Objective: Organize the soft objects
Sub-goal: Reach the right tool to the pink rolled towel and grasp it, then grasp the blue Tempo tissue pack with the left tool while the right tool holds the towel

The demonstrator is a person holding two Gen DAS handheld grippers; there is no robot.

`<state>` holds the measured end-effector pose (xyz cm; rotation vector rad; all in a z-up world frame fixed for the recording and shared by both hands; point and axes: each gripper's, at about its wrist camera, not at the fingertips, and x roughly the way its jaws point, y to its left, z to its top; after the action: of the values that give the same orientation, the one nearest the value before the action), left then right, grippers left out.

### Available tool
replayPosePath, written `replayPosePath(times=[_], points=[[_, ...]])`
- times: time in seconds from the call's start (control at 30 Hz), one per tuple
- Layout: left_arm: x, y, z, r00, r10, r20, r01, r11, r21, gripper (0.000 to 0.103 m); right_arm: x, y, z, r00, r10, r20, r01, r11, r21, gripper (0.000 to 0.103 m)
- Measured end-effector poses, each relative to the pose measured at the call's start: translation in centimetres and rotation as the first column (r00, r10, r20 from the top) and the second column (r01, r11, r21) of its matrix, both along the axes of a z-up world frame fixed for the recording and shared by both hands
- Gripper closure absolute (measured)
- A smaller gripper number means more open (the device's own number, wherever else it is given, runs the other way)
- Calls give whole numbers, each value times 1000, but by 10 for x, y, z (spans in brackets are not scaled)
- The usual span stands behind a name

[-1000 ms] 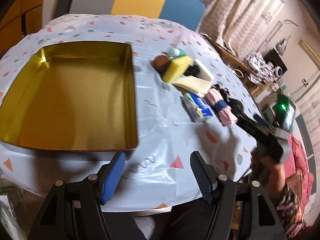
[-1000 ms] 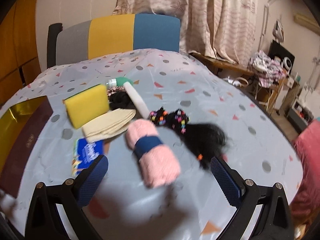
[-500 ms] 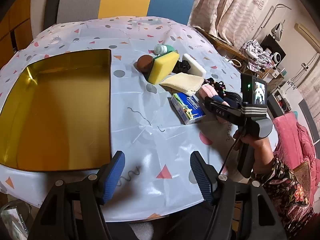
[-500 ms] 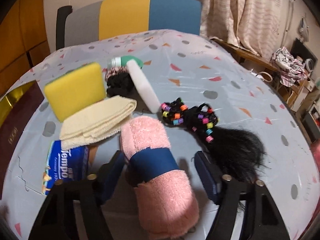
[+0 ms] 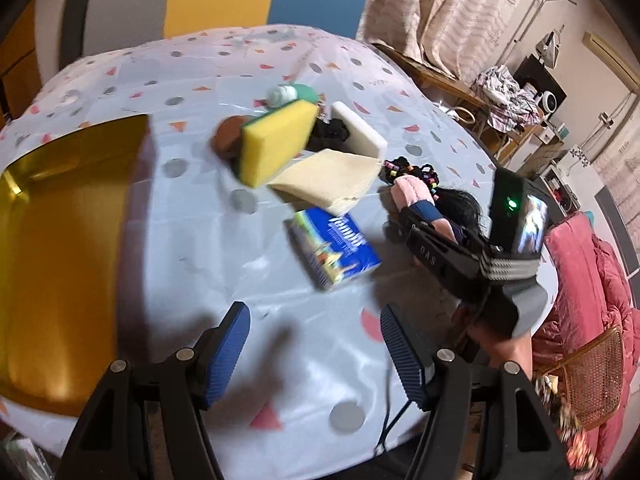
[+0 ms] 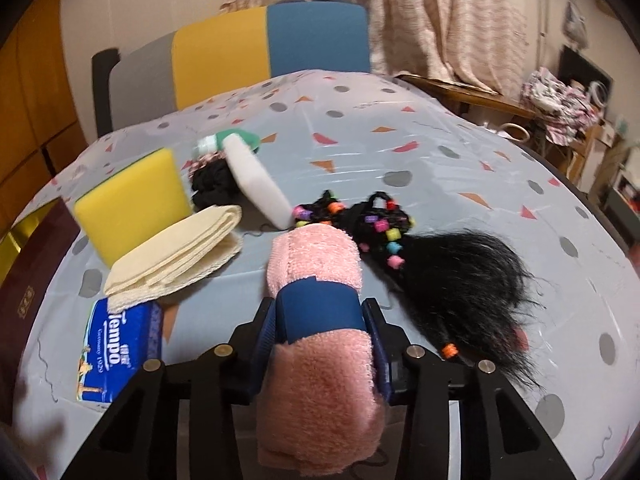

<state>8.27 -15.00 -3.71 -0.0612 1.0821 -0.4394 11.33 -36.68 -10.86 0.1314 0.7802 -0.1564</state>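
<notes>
- The rolled pink fluffy towel with a navy band [image 6: 320, 320] lies on the counter [image 6: 440, 152], clamped at its band between the right gripper [image 6: 324, 344] jaws.
- At its 2 o'clock lies a black beaded hairpiece [image 6: 460, 276]; at 10 o'clock, a folded cream cloth [image 6: 180, 256].
- The left gripper [image 5: 316, 344] jaws stand wide, holding nothing.

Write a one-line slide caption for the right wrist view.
Right gripper clamps the rolled pink towel at its blue band, beside a beaded black hairpiece on the patterned tablecloth.

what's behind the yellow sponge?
Behind the yellow sponge: a brown round thing, a green-and-white bottle, a black scrunchie. The sponge covers their lower parts.
</notes>
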Motion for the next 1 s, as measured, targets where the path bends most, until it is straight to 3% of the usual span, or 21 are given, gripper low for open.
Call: replayPosePath(times=[0.3, 0.63, 0.87, 1.0], points=[[57, -46, -37, 993, 15, -117, -11, 999, 35, 33, -3, -5, -1, 999, -49, 18, 49, 999, -5, 60], [76, -73, -60, 996, -21, -84, 31, 992, 119, 30, -6, -10, -2, 997, -78, 28, 78, 997, 4, 60], [62, -54, -60, 999, -33, -15, 33, 998, 47, 42, -6, -9, -3, 996, -79, 29, 79, 997, -7, 60], [52, -47, -60, 998, -65, 16, 63, 995, 75, 44, -6, -8, -3, 996, -79, 30, 79, 997, -17, 60]])
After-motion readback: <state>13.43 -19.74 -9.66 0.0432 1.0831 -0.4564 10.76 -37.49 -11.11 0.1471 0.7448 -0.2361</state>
